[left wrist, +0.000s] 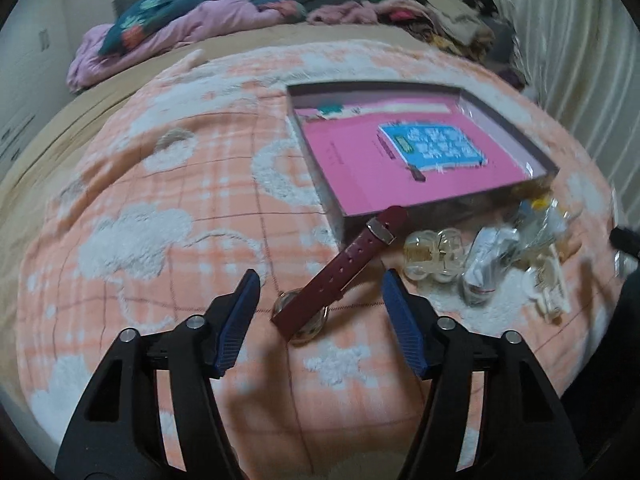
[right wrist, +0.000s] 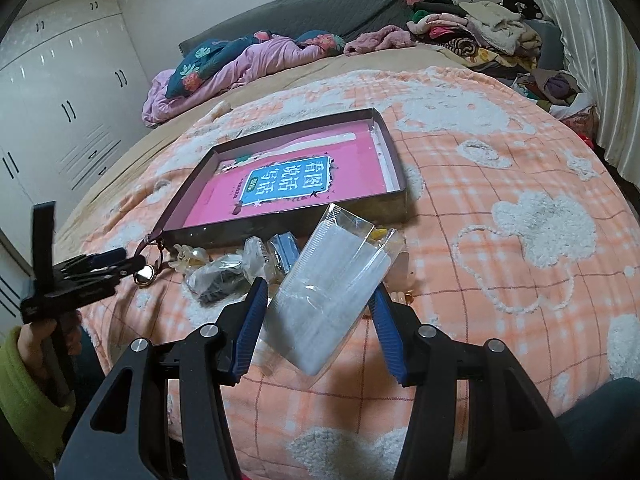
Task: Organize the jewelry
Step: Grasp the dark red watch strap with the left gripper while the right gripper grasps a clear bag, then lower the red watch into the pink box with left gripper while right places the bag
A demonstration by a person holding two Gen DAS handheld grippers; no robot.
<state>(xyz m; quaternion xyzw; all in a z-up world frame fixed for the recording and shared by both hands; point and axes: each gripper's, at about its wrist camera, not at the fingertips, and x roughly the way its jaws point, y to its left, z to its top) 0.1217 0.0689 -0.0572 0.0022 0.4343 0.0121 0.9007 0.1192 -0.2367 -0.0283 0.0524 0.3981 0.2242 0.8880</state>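
Clear bag (right wrist: 334,300) between right fingers (right wrist: 250,324); watch (left wrist: 340,268) only left view shows whole.

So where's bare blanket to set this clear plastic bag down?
Free: the orange checked blanket right of the shallow pink-lined box, and left of the maroon-strapped watch. Crowded: the strip along the box's near edge, with the hair clips and wrapped pieces.

A shallow box (right wrist: 394,168) sits on the blanket (right wrist: 500,288) covering the bed, with a book (right wrist: 288,184) lying flat inside it. Along the box's near wall lies a heap of small packets and clips (right wrist: 240,264). A watch (left wrist: 340,264) lies at that wall's end, its strap tip against the box. A pile of clothes (right wrist: 488,36) occupies the bed's far corner.
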